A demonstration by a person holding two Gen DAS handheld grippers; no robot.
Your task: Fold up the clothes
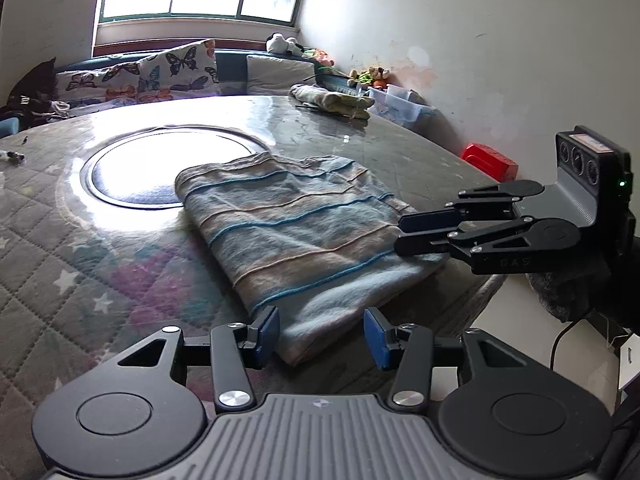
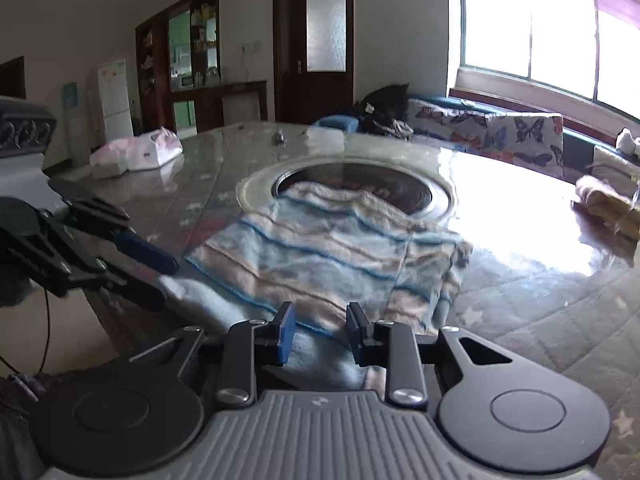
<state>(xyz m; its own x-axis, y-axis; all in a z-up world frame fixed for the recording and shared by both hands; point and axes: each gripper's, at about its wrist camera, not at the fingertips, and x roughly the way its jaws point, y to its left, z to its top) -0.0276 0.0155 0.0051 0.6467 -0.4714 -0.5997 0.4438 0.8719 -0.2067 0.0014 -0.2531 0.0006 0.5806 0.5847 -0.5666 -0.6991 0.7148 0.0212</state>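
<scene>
Claw pads of the left claw (image 1: 320, 334) stand apart, with the near corner of the striped garment (image 1: 296, 236) lying in the gap between them; whether they touch the cloth cannot be told. Beside it, the right claw (image 1: 402, 232) reaches in at the garment's right edge. In the left wrist view its two fingers lie close together and may pinch the hem, yet its own camera shows the pads apart with cloth between them, so I cannot tell whether it grips.

Outward from both claws, the striped garment rests on the desk (image 1: 60, 240) near its front edge, its far end reaching onto the round glass inset (image 1: 120, 168). It lies as a compact, several-layered oblong with fairly straight sides; in the right wrist view a looser flap (image 2: 432, 276) trails off one side, less tidy than the rest.

By my judgement the folding is well along: at least one fold is in. What may remain is another fold or a squaring-up of that flap. A second bundle of cloth (image 1: 332, 100) sits at the far desk edge, well apart.
</scene>
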